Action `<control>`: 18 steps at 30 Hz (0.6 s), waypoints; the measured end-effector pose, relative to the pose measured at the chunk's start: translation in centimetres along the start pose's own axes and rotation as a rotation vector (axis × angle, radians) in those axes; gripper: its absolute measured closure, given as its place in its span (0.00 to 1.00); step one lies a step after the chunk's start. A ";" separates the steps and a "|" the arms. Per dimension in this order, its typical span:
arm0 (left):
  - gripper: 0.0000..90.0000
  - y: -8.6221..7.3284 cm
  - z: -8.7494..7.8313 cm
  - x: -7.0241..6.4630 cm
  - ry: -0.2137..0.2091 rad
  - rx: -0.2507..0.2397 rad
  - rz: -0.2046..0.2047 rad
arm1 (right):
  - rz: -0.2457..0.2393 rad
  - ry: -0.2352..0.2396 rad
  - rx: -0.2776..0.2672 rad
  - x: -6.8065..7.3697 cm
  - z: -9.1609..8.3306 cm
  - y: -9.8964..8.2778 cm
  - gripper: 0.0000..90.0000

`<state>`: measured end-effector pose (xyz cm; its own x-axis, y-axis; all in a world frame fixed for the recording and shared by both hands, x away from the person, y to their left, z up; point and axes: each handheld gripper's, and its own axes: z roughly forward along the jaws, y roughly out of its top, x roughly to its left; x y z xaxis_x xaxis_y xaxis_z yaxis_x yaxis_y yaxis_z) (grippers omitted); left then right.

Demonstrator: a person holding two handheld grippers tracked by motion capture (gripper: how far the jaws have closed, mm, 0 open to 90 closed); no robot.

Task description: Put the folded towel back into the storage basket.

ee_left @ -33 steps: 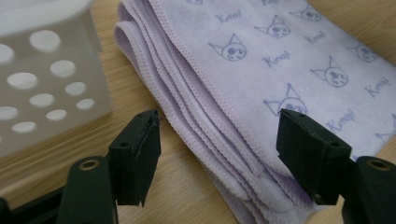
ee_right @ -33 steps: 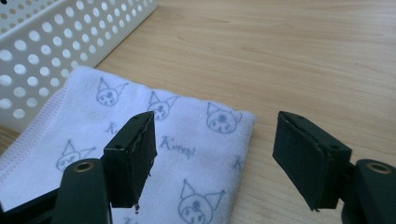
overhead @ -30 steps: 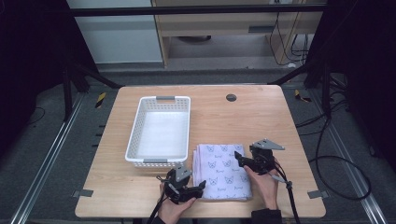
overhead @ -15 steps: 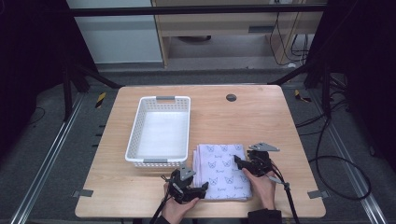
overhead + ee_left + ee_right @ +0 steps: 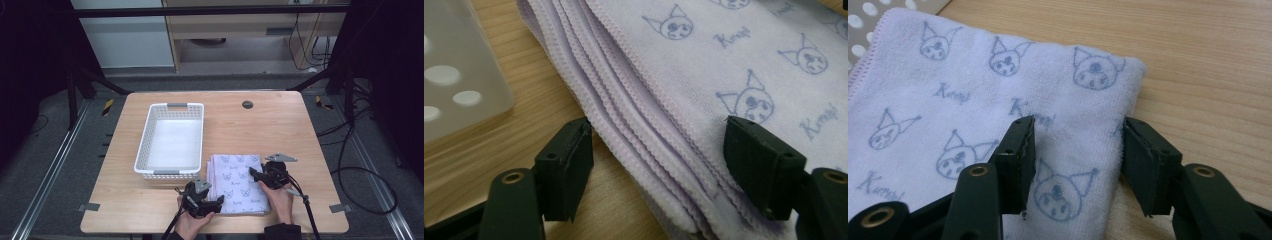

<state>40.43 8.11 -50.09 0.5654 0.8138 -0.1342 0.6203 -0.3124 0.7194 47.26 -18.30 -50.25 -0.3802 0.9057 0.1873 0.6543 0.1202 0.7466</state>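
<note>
1. A folded lilac towel [image 5: 236, 183] printed with cat faces lies flat on the wooden tabletop [image 5: 280, 125], toward its 5 o'clock edge in the high view.
2. A white plastic basket [image 5: 171, 140] sits at the towel's 10 o'clock, just beside it.
3. The left gripper [image 5: 212, 202] is at the towel's 7 o'clock corner, held in the person's left hand [image 5: 189, 225].
4. In the left gripper view its fingers [image 5: 566, 165] stand wide apart astride the stacked hemmed edges: 1 finger rests on the wood beside the pile, the other lies on the towel's top face. The stack is not yet squeezed.
5. The right gripper [image 5: 253, 173] is at the towel's 3 o'clock edge, held in the right hand [image 5: 278, 197].
6. In the right gripper view its fingers [image 5: 1018, 152] have just been closing, with the towel's folded edge between them: 1 lies on the cloth, the other sits at the edge. They are half apart, and the cloth is not yet visibly pinched.
</note>
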 end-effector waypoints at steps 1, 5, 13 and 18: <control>0.31 0.0 0.0 0.0 0.000 0.000 0.000 | 0.000 0.000 0.000 0.0 0.0 0.0 0.55; 0.39 0.2 0.0 -0.1 -0.010 0.010 -0.001 | 0.026 0.019 0.003 -0.2 0.1 0.0 0.59; 0.57 0.3 -0.1 -0.2 -0.071 0.022 -0.046 | 0.042 0.022 -0.001 0.0 0.1 -0.1 0.68; 0.71 0.5 -0.2 -0.3 -0.076 0.019 -0.067 | 0.010 -0.005 -0.013 0.6 -0.1 0.0 0.79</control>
<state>40.43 7.76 -49.61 0.5614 0.7939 -0.2335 0.6679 -0.2680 0.6943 47.02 -17.77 -50.08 -0.3702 0.9088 0.1922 0.6496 0.1054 0.7529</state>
